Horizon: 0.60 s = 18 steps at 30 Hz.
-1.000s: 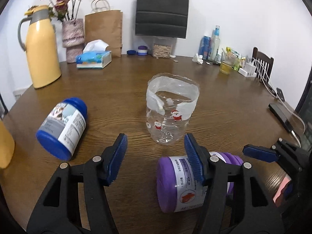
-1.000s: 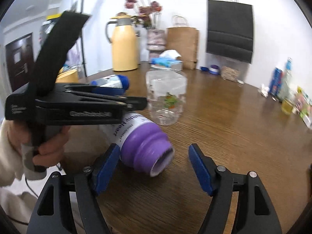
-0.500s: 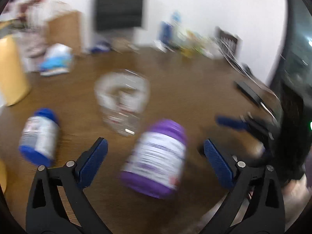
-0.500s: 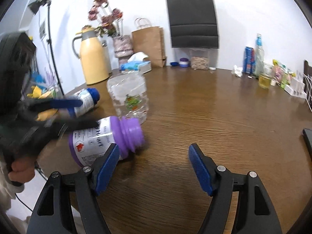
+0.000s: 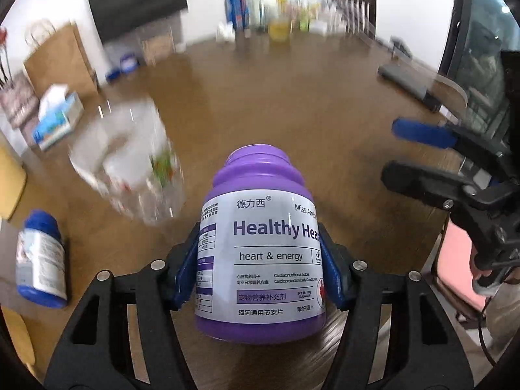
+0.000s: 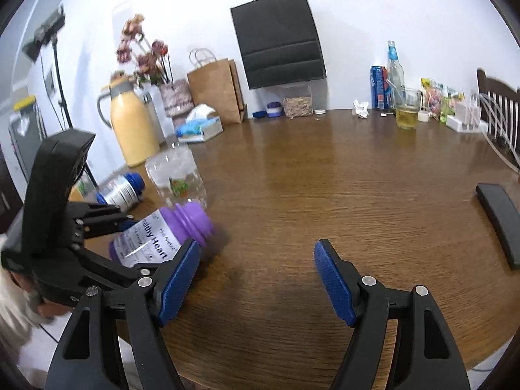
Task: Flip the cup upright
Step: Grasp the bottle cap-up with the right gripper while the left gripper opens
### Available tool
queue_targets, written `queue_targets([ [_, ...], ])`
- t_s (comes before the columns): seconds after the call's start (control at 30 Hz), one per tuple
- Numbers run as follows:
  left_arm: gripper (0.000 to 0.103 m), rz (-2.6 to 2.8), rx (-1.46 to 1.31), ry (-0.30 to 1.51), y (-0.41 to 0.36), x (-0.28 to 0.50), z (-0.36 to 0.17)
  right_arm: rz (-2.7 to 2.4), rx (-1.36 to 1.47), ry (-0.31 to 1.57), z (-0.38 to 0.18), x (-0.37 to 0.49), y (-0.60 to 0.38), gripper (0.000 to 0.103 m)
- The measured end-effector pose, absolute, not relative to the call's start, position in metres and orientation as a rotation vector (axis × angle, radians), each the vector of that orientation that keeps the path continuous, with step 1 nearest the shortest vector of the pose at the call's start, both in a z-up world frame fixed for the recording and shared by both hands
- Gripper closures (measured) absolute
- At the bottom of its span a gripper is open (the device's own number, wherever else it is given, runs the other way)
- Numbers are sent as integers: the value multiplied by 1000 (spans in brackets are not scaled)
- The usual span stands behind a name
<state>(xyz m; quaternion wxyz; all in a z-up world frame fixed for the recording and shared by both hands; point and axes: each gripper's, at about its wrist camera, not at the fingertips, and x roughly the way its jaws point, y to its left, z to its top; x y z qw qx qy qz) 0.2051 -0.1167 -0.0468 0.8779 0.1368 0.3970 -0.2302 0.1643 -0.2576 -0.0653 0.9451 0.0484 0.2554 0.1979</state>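
Note:
A purple supplement bottle with a white label lies on its side, neck pointing away. My left gripper is shut on it, one blue pad on each side of the label. The right wrist view shows the same purple bottle low over the brown table, neck towards the middle. My right gripper stands open and empty to its right. A clear plastic cup with small printed figures stands upright just behind the bottle, motion-blurred as the cup in the left wrist view.
A blue-capped bottle lies on its side left of the cup. At the back stand a yellow thermos, a tissue box, paper bags and a glass of yellow drink. A black flat device lies at the right edge.
My left gripper swung right from the clear cup, opened wide around the purple bottle, then closed on it. The right gripper's view turned right, away from the bottle.

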Motion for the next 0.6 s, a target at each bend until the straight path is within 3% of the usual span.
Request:
queue_targets([
  [0.17, 43, -530, 272, 629, -130, 212, 11, 527, 230, 431, -11, 186, -286, 25],
  [0.27, 43, -558, 298, 536, -144, 233, 49, 601, 245, 356, 31, 208, -292, 17],
  [0.4, 43, -606, 273, 369, -153, 253, 80, 663, 316, 424, 67, 260, -294, 16],
  [0.6, 43, -634, 236, 307, -150, 275, 81, 905, 485, 523, 77, 327, -293, 18],
])
